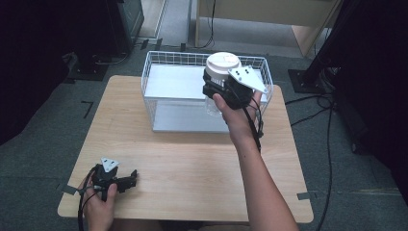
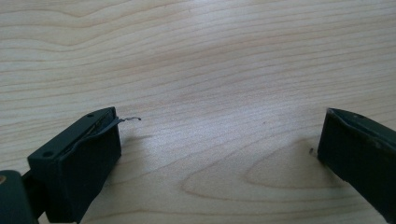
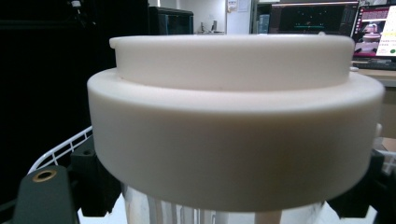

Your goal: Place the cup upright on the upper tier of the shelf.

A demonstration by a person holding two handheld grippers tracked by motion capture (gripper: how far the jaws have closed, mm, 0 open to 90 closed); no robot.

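While your right gripper pinched the white-lidded jar above the wire basket, a loose hold risked dropping it; your left gripper rested spread apart.

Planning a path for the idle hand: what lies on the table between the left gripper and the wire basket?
Bare wood, in the high view: nothing lies between the left gripper and the wire basket.
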